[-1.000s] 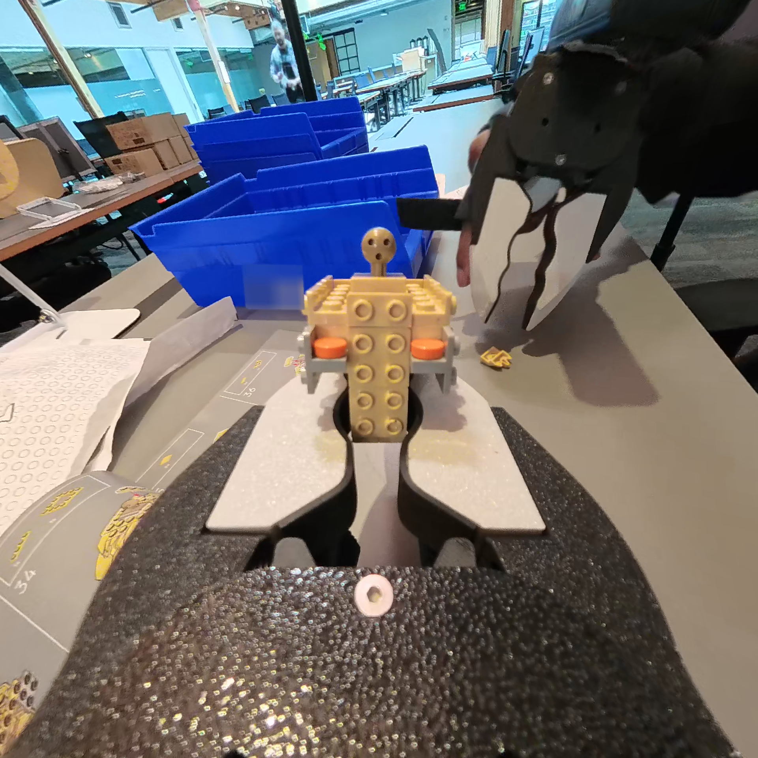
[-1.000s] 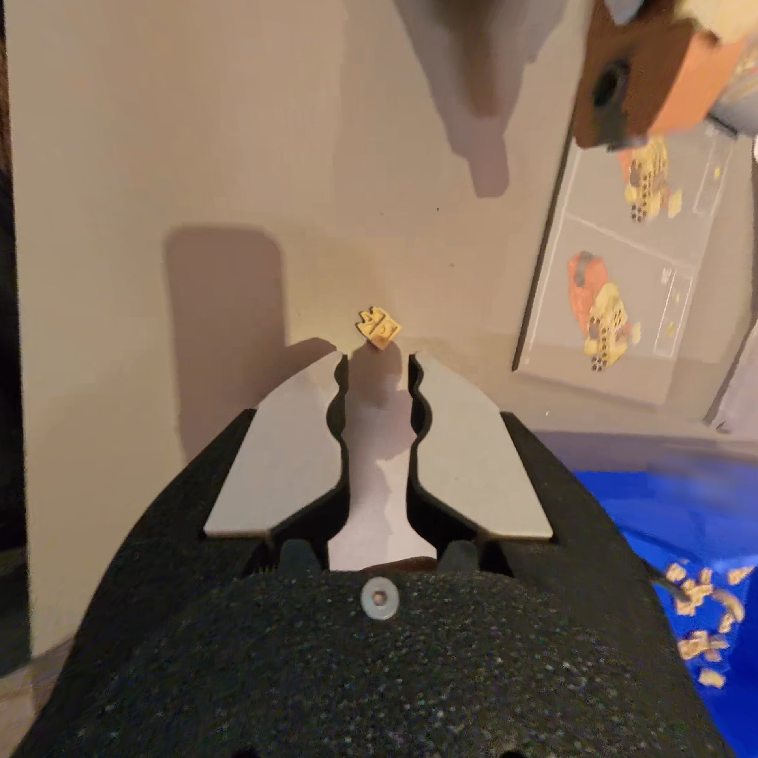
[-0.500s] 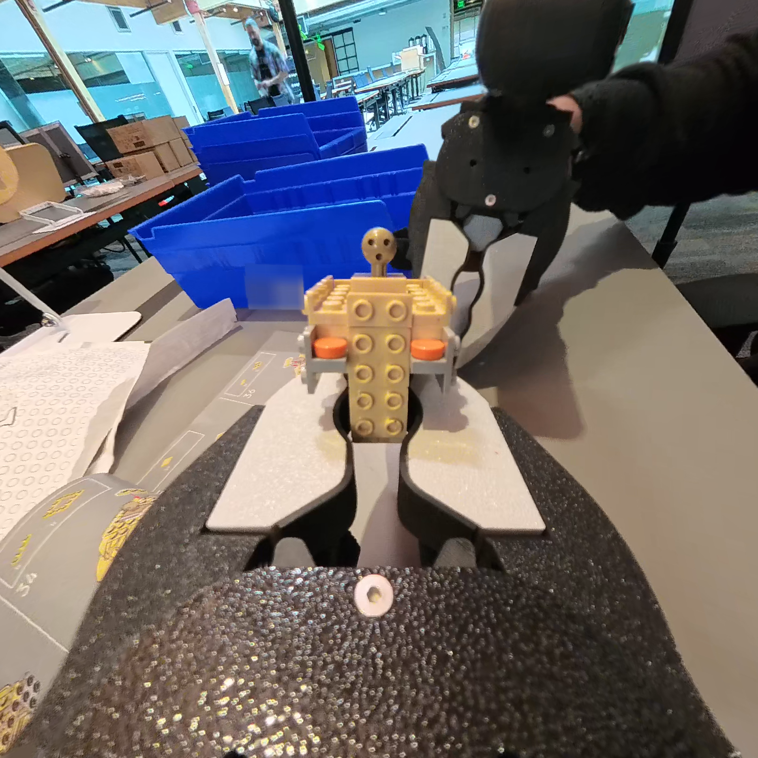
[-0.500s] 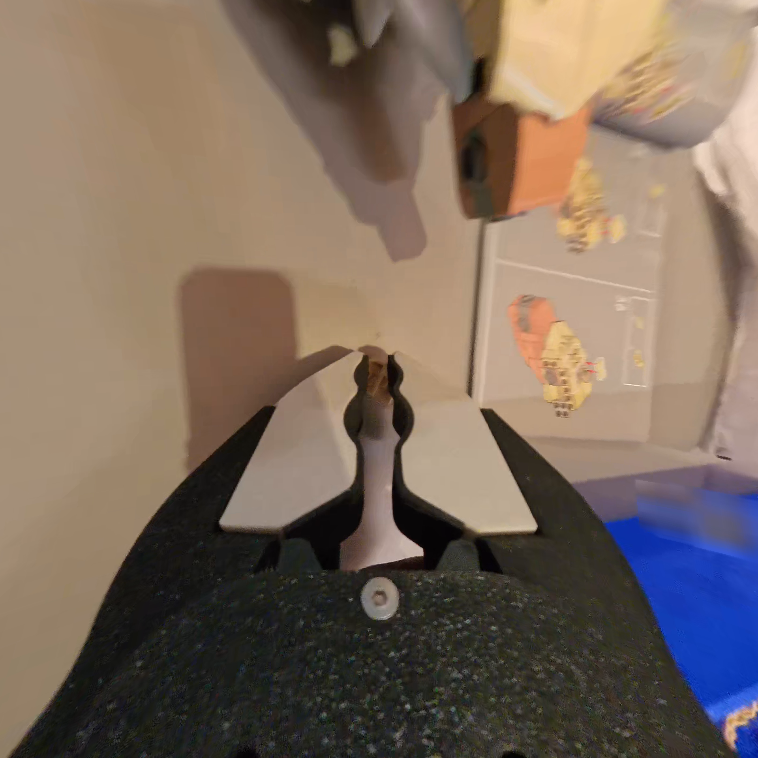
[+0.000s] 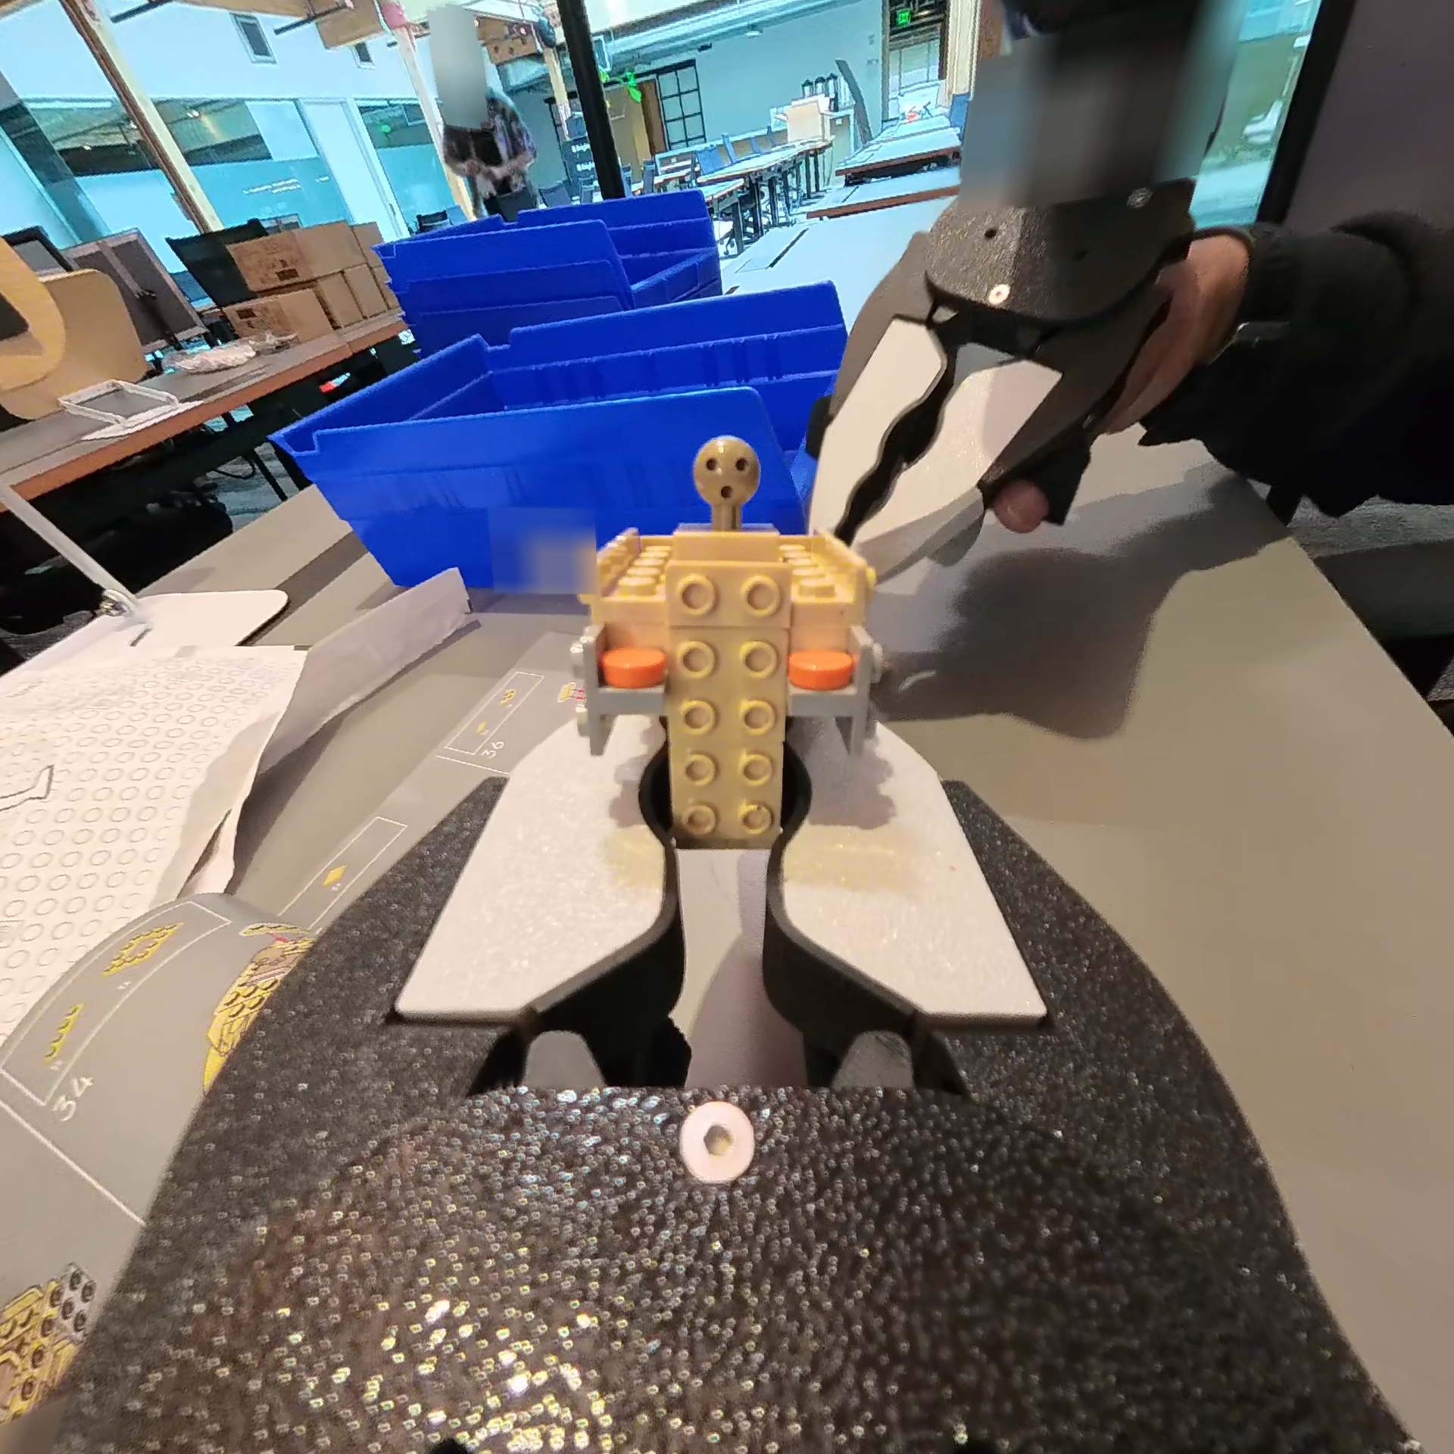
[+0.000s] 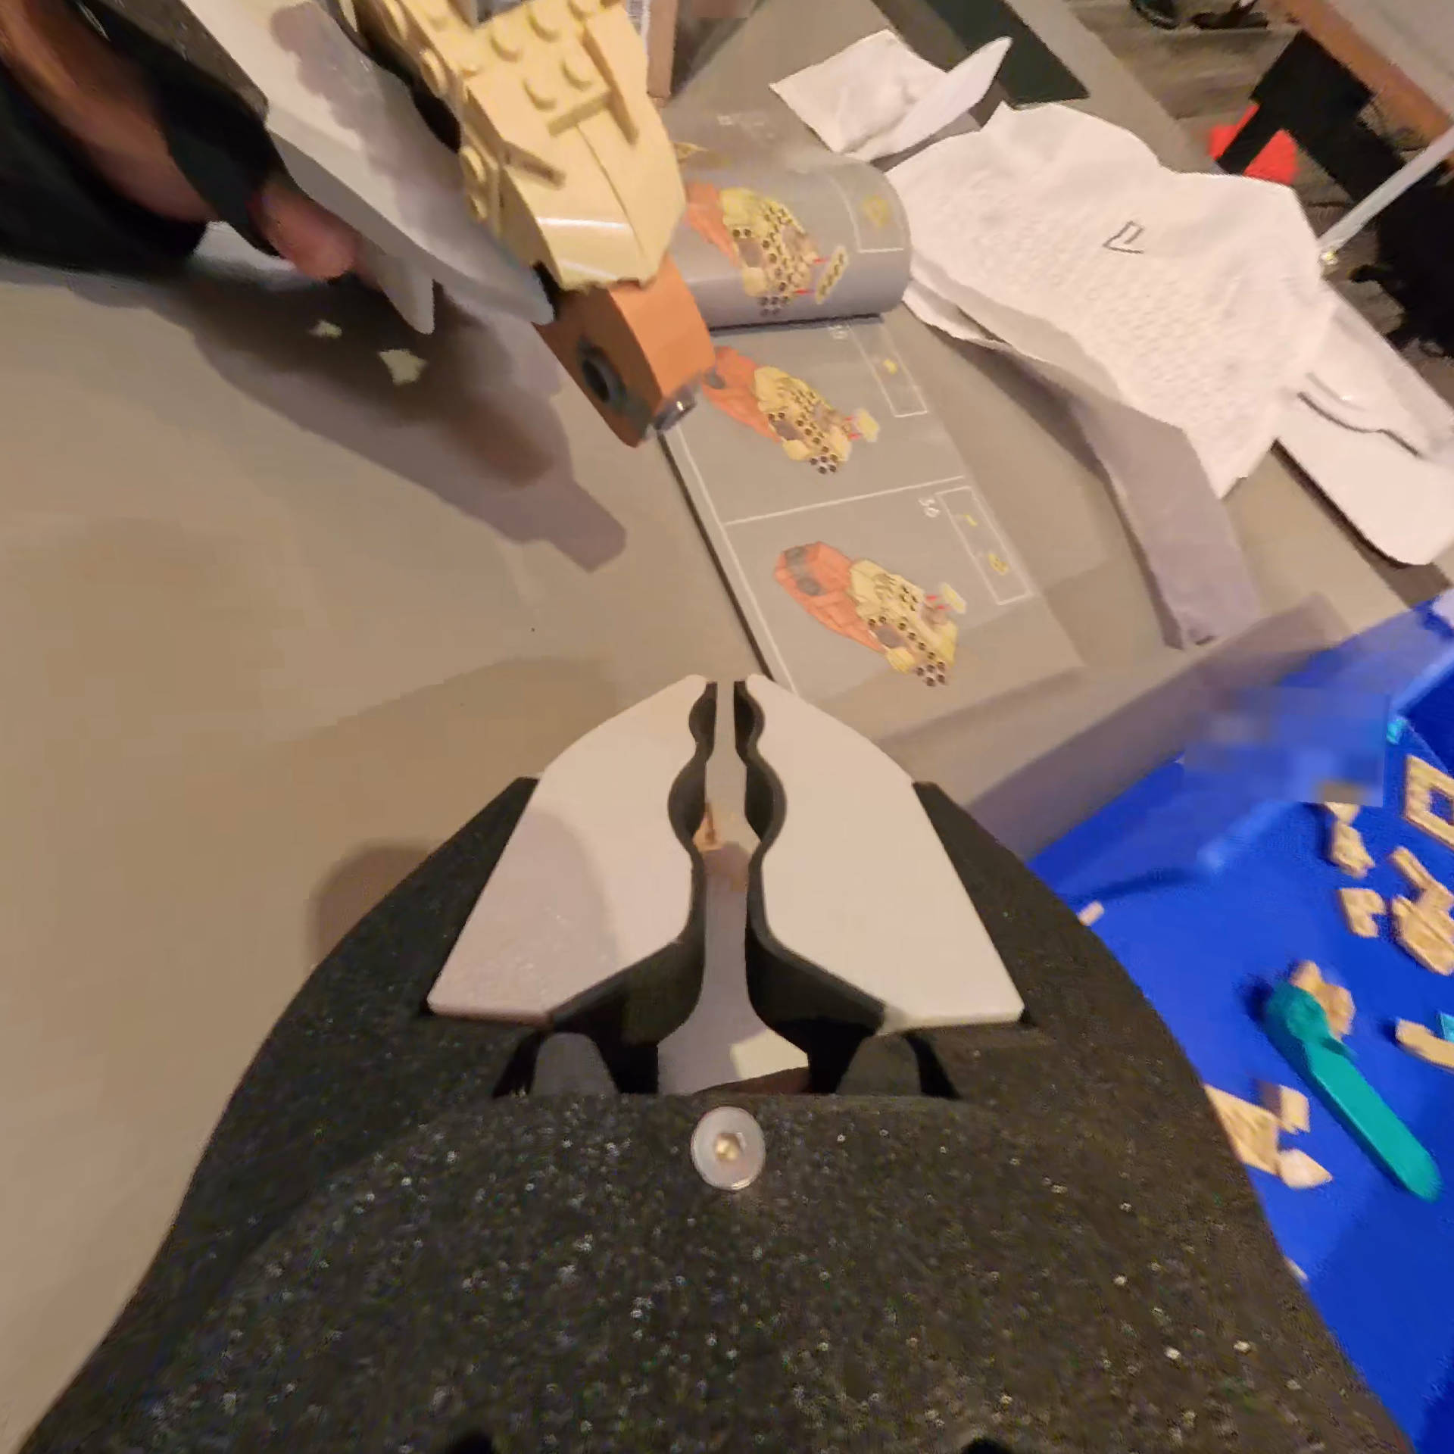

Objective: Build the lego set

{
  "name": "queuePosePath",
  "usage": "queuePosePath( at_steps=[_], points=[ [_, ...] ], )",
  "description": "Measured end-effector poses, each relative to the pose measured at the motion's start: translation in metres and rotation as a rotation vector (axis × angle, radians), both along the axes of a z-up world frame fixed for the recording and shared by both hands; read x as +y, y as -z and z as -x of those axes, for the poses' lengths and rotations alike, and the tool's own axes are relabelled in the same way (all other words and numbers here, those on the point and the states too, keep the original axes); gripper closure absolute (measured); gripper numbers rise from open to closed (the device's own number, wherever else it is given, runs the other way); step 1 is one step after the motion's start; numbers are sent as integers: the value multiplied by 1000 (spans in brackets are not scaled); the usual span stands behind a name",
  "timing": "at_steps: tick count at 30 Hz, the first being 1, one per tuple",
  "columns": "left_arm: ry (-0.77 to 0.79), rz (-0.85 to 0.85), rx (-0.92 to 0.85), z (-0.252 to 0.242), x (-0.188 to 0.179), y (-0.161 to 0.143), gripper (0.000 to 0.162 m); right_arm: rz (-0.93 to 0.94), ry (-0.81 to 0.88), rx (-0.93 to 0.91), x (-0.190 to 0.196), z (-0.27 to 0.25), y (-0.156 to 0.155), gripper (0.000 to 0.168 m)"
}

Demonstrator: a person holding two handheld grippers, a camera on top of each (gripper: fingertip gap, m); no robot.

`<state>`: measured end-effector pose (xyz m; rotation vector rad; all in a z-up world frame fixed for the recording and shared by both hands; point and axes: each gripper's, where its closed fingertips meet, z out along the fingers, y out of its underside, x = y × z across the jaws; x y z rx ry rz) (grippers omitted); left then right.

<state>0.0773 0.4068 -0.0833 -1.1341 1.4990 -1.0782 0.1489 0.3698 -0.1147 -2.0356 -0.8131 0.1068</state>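
Two grippers, one join ahead. My left gripper (image 5: 728,795) clamps tan model (image 5: 728,629) by its studded spine, jaws snug on both sides, model off counter (image 5: 1180,787), long axis running straight away from me. My right gripper (image 6: 725,692) nearly closed, pinching small tan piece (image 6: 710,832) deep between jaws. In left wrist view its tips sit just beside model's far right corner. Right does the placing, I judge.

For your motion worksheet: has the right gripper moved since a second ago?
Yes. In the left wrist view, the right gripper has shifted left across the grey table to the tan model.
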Motion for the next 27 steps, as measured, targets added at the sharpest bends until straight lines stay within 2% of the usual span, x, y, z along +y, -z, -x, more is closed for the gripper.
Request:
queuePosePath(
  at_steps=[4,7,14,18,20,22,24,27],
  points=[
    [2,-6,4,0,-1,1,144,23,33,-95,-12,-24,9,164],
    [3,-9,6,0,-1,1,144,87,24,-99,-24,-34,24,162],
    [4,-20,12,-1,-2,2,144,178,-109,-141,-25,-28,48,139],
    [1,-8,3,0,0,1,144,231,-118,-103,-20,-22,51,147],
    [1,-5,2,0,0,1,144,208,-95,-151,-15,-24,50,156],
    [3,-8,4,0,-1,1,144,136,-98,-195,-9,-21,43,157],
    [4,-8,5,0,-1,1,144,99,-130,-120,-10,-4,32,157],
    [2,-4,2,0,0,1,144,161,-162,236,-15,29,8,157]
  ],
)
